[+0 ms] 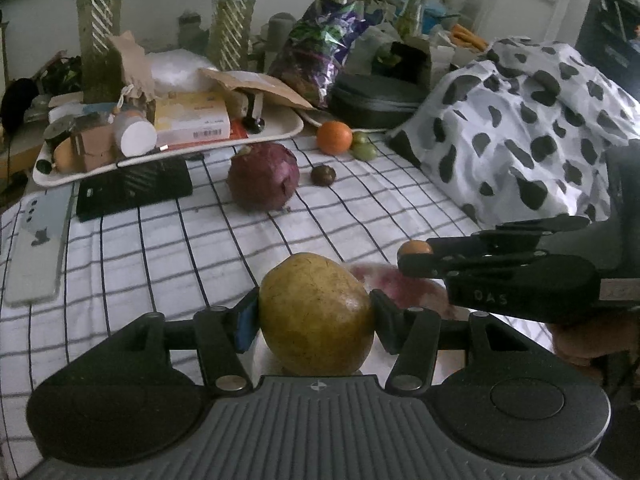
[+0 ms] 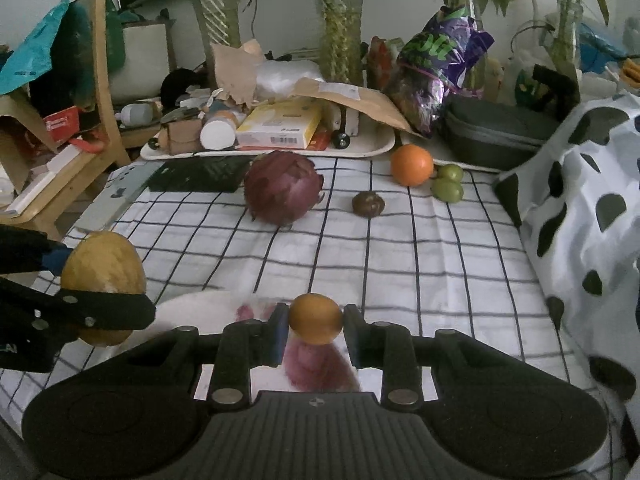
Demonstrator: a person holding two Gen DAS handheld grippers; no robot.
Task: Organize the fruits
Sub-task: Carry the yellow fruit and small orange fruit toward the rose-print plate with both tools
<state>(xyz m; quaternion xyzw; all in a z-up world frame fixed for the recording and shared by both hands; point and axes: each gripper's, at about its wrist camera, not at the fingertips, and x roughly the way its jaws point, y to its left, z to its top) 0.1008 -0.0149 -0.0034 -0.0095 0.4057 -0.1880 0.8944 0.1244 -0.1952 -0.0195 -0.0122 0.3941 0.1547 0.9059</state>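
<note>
Ahead, red cabbage (image 2: pixel 282 187) and orange (image 2: pixel 411 165) lie clear; left gripper (image 1: pixel 316 316) clamps the pear (image 1: pixel 316 320), right gripper (image 2: pixel 315 332) a small fruit (image 2: pixel 315 319).

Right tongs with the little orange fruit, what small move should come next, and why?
Probably lower the right tongs a little and release. They grip the small orange fruit directly above the white plate, and the left tongs, holding the yellow fruit, sit off to one side.
</note>
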